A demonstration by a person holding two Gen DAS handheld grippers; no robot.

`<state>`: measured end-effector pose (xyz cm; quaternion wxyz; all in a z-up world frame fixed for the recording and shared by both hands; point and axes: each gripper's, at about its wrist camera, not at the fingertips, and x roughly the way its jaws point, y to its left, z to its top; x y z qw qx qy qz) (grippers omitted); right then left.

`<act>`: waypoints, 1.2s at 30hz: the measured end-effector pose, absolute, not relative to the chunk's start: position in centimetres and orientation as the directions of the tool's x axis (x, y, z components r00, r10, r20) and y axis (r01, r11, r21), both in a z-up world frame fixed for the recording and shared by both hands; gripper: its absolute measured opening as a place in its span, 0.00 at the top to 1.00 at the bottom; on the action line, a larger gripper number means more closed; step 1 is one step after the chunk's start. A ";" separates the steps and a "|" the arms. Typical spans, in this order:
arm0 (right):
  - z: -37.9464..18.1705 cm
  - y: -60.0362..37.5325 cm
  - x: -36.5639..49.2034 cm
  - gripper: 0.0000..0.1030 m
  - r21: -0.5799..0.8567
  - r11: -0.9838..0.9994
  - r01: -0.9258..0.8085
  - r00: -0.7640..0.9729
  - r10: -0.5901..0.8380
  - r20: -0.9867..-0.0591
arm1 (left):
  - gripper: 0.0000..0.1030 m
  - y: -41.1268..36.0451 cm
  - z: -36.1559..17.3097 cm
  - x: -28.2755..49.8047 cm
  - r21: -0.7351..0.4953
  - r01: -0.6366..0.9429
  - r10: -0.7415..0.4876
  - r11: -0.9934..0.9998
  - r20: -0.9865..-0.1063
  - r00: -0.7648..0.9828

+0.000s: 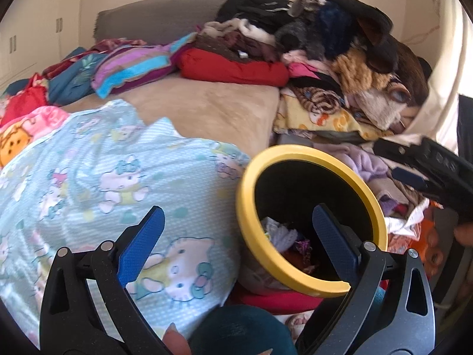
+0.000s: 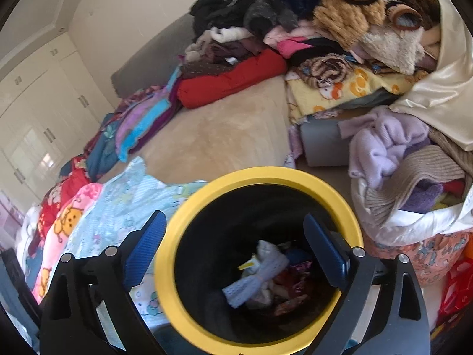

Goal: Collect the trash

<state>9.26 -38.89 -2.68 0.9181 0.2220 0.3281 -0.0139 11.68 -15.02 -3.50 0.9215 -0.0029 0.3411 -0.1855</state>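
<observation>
**Both grippers empty over the bin: check the drop, then go for the next piece**

The bin [image 2: 189, 319], black inside with a yellow rim, stands against the bed [image 2: 224, 136], just below both grippers. The right gripper [image 2: 236, 254] hangs directly over its mouth with its blue fingers spread wide and nothing between them. The left gripper [image 1: 239, 242] is likewise spread and empty, its right finger over the bin [image 1: 245, 224] and its left finger over the cartoon-cat blanket [image 1: 97, 177]. At the bottom of the bin lies the collected trash [image 2: 266, 269]: a pale lacy scrap, something yellow and white, and a shiny red wrapper.

The step in hand appears to be the release into the bin, and it looks complete. To finish it well, confirm that nothing clings to the fingers or rests on the rim, and lift both grippers straight up before swinging away, so that neither finger catches the rim and tips the bin.

No loose trash is plainly visible on the bed; the beige cover is bare in the middle, with heaps of clothes [image 1: 325, 44] around it. The next search should scan those edges slowly, keeping the grippers spread and taking care not to mistake folded laundry for rubbish.
</observation>
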 end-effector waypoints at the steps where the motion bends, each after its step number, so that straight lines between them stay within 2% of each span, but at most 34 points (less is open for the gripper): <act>1: -2.5 -38.3 9.1 0.08 0.396 0.905 0.153 0.790 0.129 -0.599 | 0.11 -14.6 -3.4 11.6 -0.133 0.328 -0.336 0.935 -0.625 0.705; 2: -2.3 -37.7 8.8 0.06 0.386 0.913 0.133 0.797 0.133 -0.589 | 0.11 -14.0 -3.2 11.5 -0.133 0.308 -0.322 0.942 -0.619 0.716; 12: -0.7 -31.8 4.7 0.06 0.192 0.981 0.006 0.870 0.090 -0.484 | 0.11 -10.1 -2.0 9.4 -0.145 0.245 -0.284 0.959 -0.551 0.785; 15: -0.8 -30.6 3.0 0.06 0.196 0.980 -0.017 0.888 0.105 -0.448 | 0.11 -9.2 -1.6 8.3 -0.125 0.237 -0.267 0.963 -0.526 0.808; 25: -0.5 -26.7 -1.9 0.06 0.057 0.998 0.009 0.959 0.007 -0.284 | 0.11 -5.7 -1.7 4.0 -0.085 0.184 -0.203 0.979 -0.431 0.879; 29: -1.3 -26.2 -3.0 0.06 0.031 0.999 0.009 0.962 0.000 -0.274 | 0.11 -4.8 -2.0 2.6 -0.075 0.166 -0.182 0.983 -0.404 0.896; 36: -2.8 -25.7 -3.0 0.06 0.027 1.000 0.016 0.951 -0.007 -0.310 | 0.11 -4.5 -2.5 1.8 -0.078 0.157 -0.175 0.985 -0.403 0.898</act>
